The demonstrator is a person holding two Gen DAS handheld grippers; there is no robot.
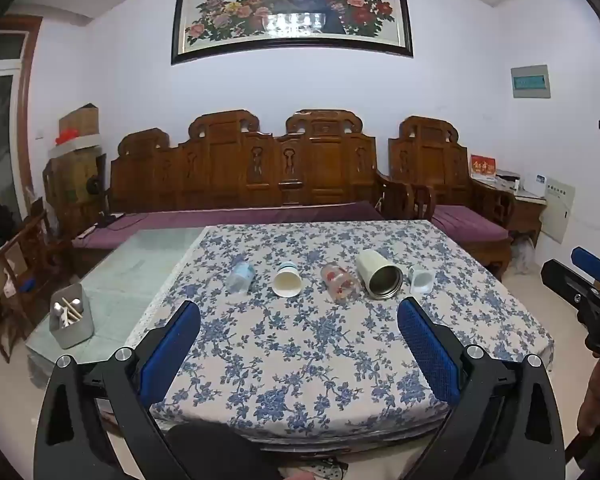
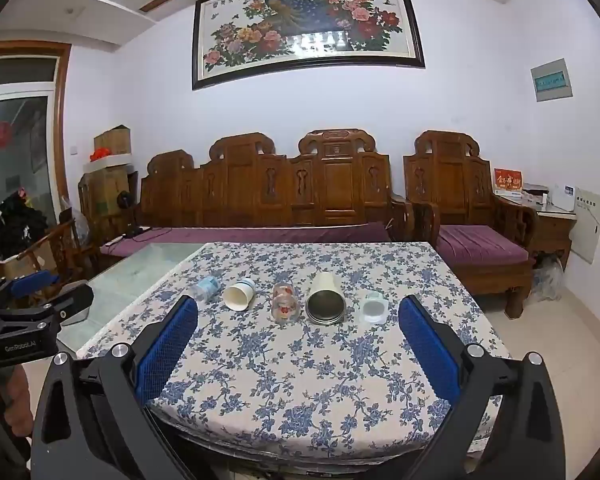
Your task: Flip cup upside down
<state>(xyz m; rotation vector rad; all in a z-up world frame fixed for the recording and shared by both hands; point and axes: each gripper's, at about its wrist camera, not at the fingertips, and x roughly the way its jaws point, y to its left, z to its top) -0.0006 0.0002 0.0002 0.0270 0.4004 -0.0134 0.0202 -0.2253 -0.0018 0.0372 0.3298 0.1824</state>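
Several cups lie on their sides in a row on the floral tablecloth (image 1: 300,360): a clear bluish cup (image 1: 240,277), a white paper cup (image 1: 287,279), a glass with red flowers (image 1: 340,282), a cream metal tumbler (image 1: 380,274) and a small clear cup (image 1: 421,279). The right wrist view shows them too: bluish cup (image 2: 205,288), paper cup (image 2: 240,294), flowered glass (image 2: 285,302), tumbler (image 2: 326,299), small cup (image 2: 374,307). My left gripper (image 1: 299,346) is open and empty, nearer than the row. My right gripper (image 2: 298,346) is open and empty, also short of the row.
A grey holder with utensils (image 1: 71,316) stands on the glass tabletop (image 1: 140,264) left of the cloth. A carved wooden sofa (image 1: 244,176) and armchair (image 1: 440,172) stand behind the table. The right gripper shows at the left view's right edge (image 1: 592,292).
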